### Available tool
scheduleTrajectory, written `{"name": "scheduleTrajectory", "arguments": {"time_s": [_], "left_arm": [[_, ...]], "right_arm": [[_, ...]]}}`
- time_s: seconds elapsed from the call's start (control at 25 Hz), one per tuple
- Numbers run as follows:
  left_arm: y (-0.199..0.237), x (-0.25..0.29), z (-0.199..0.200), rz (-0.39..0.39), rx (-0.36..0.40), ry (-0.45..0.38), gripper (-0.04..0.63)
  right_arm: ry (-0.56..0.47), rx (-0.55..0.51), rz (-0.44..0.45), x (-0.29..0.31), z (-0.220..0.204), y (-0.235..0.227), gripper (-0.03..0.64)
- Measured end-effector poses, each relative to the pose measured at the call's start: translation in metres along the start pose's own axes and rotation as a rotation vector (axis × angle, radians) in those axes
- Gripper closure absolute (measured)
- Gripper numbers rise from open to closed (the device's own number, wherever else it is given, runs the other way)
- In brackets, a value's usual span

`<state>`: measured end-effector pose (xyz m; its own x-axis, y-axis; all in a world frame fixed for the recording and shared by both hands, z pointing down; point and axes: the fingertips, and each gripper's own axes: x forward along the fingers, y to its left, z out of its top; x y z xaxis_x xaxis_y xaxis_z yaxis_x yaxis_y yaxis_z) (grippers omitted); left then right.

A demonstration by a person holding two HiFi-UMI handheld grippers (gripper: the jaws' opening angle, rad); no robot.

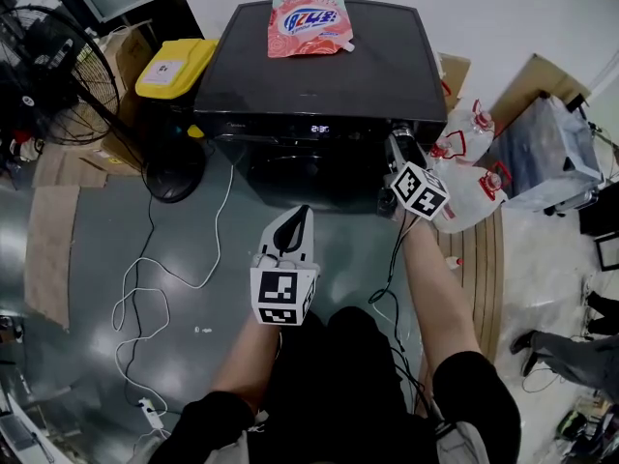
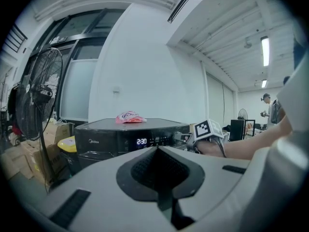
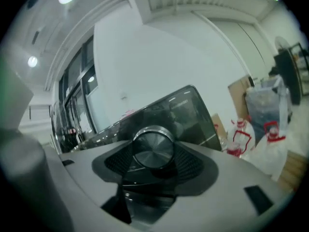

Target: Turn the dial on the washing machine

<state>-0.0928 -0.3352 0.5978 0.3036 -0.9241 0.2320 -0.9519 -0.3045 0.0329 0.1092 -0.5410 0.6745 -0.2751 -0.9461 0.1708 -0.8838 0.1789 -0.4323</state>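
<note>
A black washing machine (image 1: 319, 71) stands ahead with a lit display (image 1: 319, 129) on its front panel. My right gripper (image 1: 398, 149) is at the panel's right end. In the right gripper view its pads (image 3: 190, 164) sit on either side of the silver dial (image 3: 153, 148) and are shut on it; the view is tilted. My left gripper (image 1: 298, 225) hangs in the air in front of the machine, shut on nothing. From the left gripper view I see the machine (image 2: 111, 134), its display (image 2: 141, 141) and the right gripper's marker cube (image 2: 208, 128).
A pink detergent bag (image 1: 309, 22) lies on the machine's lid. A yellow-lidded bin (image 1: 176, 66) and a floor fan (image 1: 48, 75) stand to the left. White cable (image 1: 155, 288) loops over the floor. Jugs (image 1: 466, 133) and a plastic bag (image 1: 542, 153) crowd the right.
</note>
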Motion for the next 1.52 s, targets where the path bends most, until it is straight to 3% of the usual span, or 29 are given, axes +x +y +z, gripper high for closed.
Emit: {"name": "scheduleTrajectory", "arguments": {"time_s": [0.08,0.24,0.36,0.6,0.68,0.84,0.96,1.04,1.2,1.36,1.52], "left_arm": [[0.000,0.000,0.001,0.002,-0.001,0.003,0.583],[0.000,-0.001,0.005,0.006,-0.002,0.006,0.583],[-0.004,-0.002,0.008,0.008,0.000,0.010,0.583],[-0.003,-0.002,0.014,0.022,0.002,0.012,0.583],[-0.002,-0.001,0.013,0.024,0.002,0.014,0.583],[-0.004,-0.003,0.014,0.026,0.001,0.014,0.583],[-0.007,-0.005,0.020,0.027,0.002,0.016,0.583],[-0.010,-0.006,0.027,0.023,0.002,0.021,0.583],[-0.015,-0.019,0.056,0.020,-0.014,0.041,0.583],[-0.024,-0.036,0.118,0.000,-0.023,0.028,0.583],[-0.036,-0.051,0.182,-0.021,-0.014,-0.022,0.583]], "right_arm": [[0.027,0.111,0.030,0.000,0.002,0.000,0.342],[0.048,0.167,0.044,0.002,0.002,0.001,0.344],[0.048,0.279,0.057,0.001,0.000,-0.002,0.344],[0.053,0.295,0.056,0.001,0.001,-0.002,0.342],[0.061,0.412,0.070,0.002,-0.001,-0.004,0.344],[0.070,0.745,0.118,0.003,-0.004,-0.007,0.344],[0.059,0.816,0.148,0.003,-0.005,-0.010,0.344],[0.055,0.697,0.132,0.002,-0.003,-0.010,0.342],[-0.001,0.206,0.101,-0.044,0.029,0.020,0.348],[-0.111,-0.111,0.112,-0.129,0.108,0.087,0.617],[-0.189,-0.357,0.126,-0.197,0.177,0.154,0.618]]}}
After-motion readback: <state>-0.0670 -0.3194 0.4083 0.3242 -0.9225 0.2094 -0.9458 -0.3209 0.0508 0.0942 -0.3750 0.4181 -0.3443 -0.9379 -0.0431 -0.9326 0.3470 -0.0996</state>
